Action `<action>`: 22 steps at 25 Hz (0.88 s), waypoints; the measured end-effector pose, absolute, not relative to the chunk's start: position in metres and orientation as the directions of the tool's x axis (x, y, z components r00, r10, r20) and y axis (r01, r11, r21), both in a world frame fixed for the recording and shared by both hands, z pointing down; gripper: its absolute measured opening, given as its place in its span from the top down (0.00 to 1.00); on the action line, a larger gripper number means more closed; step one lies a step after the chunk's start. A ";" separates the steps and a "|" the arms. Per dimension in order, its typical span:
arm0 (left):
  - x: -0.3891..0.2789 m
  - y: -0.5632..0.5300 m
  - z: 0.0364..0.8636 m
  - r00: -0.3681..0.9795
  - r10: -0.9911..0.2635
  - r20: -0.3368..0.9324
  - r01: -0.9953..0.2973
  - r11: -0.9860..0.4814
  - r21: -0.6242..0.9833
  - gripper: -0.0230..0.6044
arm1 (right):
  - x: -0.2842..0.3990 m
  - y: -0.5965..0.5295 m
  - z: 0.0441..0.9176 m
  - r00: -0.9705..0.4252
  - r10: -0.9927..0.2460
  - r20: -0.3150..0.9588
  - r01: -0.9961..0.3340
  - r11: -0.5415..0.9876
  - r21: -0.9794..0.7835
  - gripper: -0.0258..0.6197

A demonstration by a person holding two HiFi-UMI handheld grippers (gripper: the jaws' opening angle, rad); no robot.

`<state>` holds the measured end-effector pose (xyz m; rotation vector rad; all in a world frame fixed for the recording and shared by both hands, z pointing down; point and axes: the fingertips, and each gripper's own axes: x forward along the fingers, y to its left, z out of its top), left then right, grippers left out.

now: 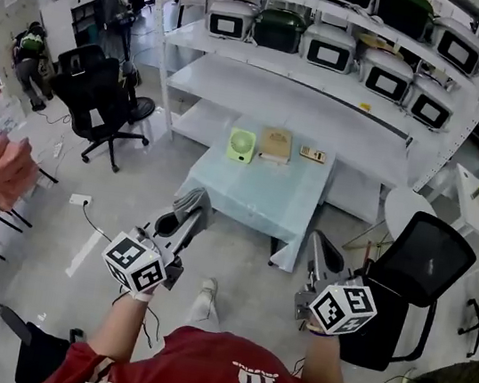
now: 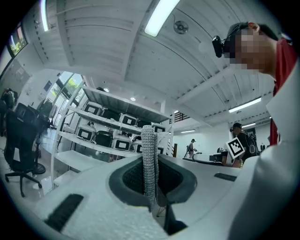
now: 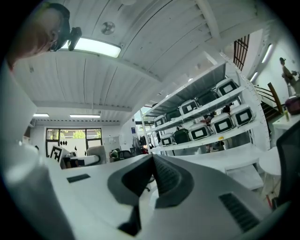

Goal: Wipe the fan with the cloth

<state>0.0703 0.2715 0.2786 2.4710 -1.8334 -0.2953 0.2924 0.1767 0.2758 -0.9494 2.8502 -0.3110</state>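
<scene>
Between the tabletop [image 1: 248, 192] and the two grippers, a strip of bare floor [image 1: 233, 262] is left free, broken only by the person's shoe [image 1: 205, 294]. The left gripper [image 1: 194, 208] is clamped on the cloth [image 2: 149, 159], and the right gripper [image 1: 316, 241] is closed on nothing. The near half of the tabletop is uncovered, so the fan [image 1: 241, 145] at its far edge can be approached from the front. Its right side is crowded by a tan box [image 1: 275, 143] set just beside it, with a small flat item [image 1: 313, 154] farther right. Passage behind is closed off by the shelf rack [image 1: 306, 115]. A black chair [image 1: 422, 260] is found just beside the right gripper, and a second chair [image 1: 101, 97] well apart on the left.
</scene>
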 end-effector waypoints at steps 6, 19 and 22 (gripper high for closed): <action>0.008 0.203 0.285 0.273 -0.958 -0.085 -0.951 -0.282 0.125 0.92 | 0.232 0.116 0.273 -0.800 -0.599 -0.012 -0.585 0.784 -0.207 0.95; -0.118 0.087 0.298 0.374 -0.927 0.027 -0.926 -0.372 0.065 0.92 | 0.088 -0.007 0.271 -0.790 -0.613 0.030 -0.610 0.778 -0.150 0.95; -0.140 0.074 0.305 0.392 -0.919 0.024 -0.918 -0.390 0.071 0.92 | 0.061 -0.022 0.275 -0.790 -0.612 0.040 -0.610 0.779 -0.142 0.95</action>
